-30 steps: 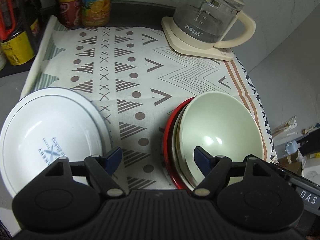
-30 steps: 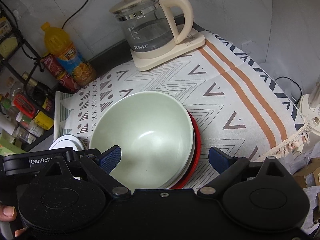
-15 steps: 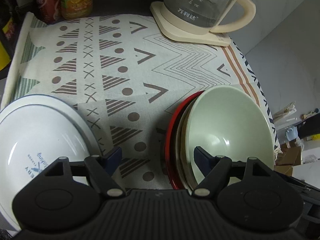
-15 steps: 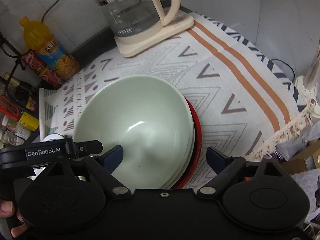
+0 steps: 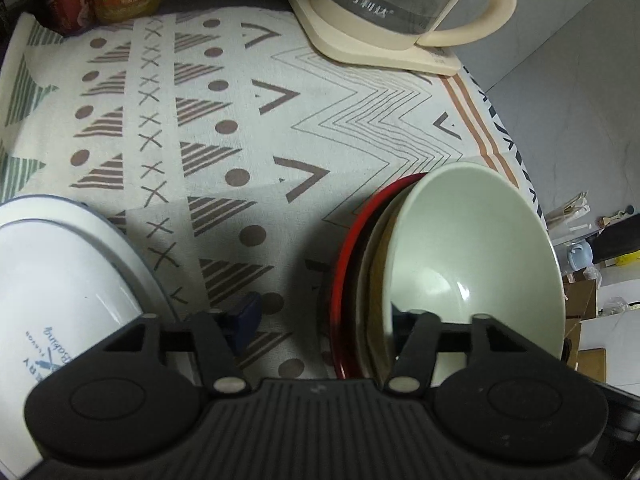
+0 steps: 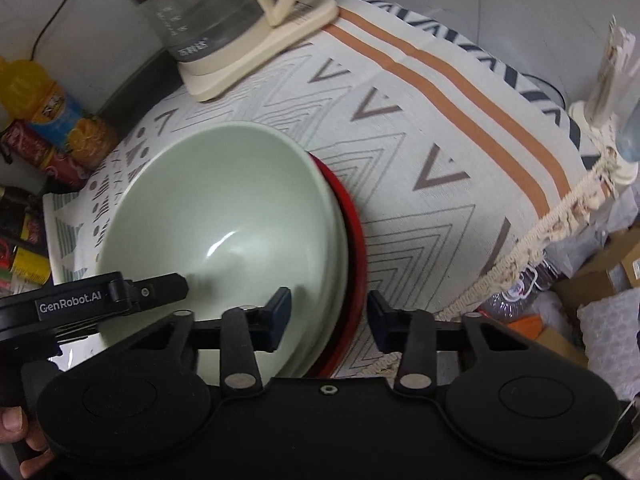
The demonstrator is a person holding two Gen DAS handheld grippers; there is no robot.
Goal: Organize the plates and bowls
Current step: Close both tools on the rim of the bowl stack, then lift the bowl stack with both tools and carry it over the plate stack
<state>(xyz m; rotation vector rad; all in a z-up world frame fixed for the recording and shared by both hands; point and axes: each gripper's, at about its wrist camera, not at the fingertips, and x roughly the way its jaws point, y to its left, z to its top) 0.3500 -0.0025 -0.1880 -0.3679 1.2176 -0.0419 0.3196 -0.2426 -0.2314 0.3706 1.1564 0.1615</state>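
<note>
We see the glossy pale green ceramic bowl (image 6: 224, 216) nested on a cream dish in a round red plate (image 6: 352, 236), at the right of the worktop's patterned woven cloth (image 5: 248, 120). Both tools sit lower and narrower than a second ago. The left hand-held gripper (image 5: 320, 316) is closing astride the stack's left rims, one pad outside, one inside the bowl. The right hand-held gripper (image 6: 328, 316) is closing across the right rims; its pads are not visibly pressing. A smooth white plate with blue lettering (image 5: 60, 280) lies left; a glass kettle on a cream base (image 5: 384, 12) stands behind.
</note>
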